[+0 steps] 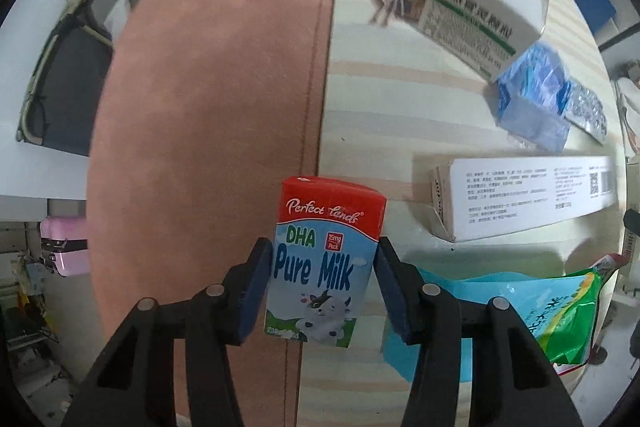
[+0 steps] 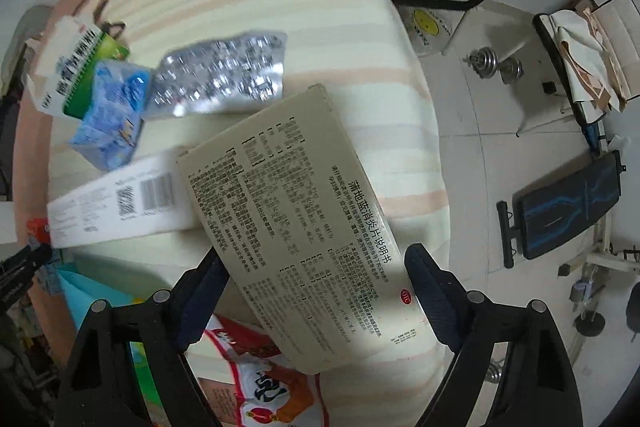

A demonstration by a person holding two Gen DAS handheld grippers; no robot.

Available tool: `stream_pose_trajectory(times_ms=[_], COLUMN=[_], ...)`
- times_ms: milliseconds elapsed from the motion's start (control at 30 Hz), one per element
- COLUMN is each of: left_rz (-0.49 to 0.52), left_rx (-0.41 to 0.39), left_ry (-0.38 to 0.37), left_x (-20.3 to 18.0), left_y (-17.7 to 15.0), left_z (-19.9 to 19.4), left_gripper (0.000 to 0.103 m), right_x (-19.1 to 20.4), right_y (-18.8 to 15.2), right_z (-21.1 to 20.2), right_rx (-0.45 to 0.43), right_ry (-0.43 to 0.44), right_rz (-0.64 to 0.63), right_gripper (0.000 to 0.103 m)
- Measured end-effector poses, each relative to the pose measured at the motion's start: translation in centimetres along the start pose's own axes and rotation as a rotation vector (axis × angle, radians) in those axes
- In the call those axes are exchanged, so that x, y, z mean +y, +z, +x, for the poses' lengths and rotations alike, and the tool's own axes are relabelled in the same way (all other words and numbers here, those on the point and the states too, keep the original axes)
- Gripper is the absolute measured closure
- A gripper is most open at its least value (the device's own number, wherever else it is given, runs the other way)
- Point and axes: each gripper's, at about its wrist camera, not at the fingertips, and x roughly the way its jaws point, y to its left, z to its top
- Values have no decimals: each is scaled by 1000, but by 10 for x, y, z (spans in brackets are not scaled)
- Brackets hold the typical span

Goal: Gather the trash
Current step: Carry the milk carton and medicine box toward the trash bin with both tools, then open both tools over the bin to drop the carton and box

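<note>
1. Trash lies scattered over a cream, pale-striped bedcover (image 1: 400, 131); in the left wrist view, the left gripper (image 1: 322, 291) clenches a small red-and-blue cardboard milk carton (image 1: 324, 263), both blue pads pressed on its sides. Nothing looks collected yet: a long white cardboard box (image 1: 528, 195), a green-and-white medicine box (image 1: 484, 15), a crumpled blue plastic pack (image 1: 532, 103) and a green-and-blue snack bag (image 1: 560, 311) remain on the bed.

2. The right wrist view alone shows the right gripper (image 2: 316, 283), its jaws spread around a flat beige cardboard medicine box (image 2: 296, 219) without visibly pressing it. It also shows a silver foil blister sheet (image 2: 224, 75) clearly, a red-and-white snack wrapper (image 2: 260, 383), and floor with gym equipment. No bin appears in either view.
</note>
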Motion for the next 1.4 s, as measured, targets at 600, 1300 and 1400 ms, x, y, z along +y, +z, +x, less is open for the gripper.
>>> stream_pose_trajectory(times_ms=[600, 1300, 1400], left_rz=[-72, -29, -52], left_rx=[-297, 52, 136], left_ry=[-157, -397, -401], left_x=[14, 38, 32], left_y=[-99, -324, -336], left_z=[-142, -4, 57], left_gripper=[55, 55, 55], right_x=[53, 97, 91], right_y=[-108, -446, -470], right_z=[-133, -21, 49], right_rx=[-227, 28, 121], right_ry=[142, 221, 233], right_rz=[10, 195, 229], right_gripper=[16, 18, 18])
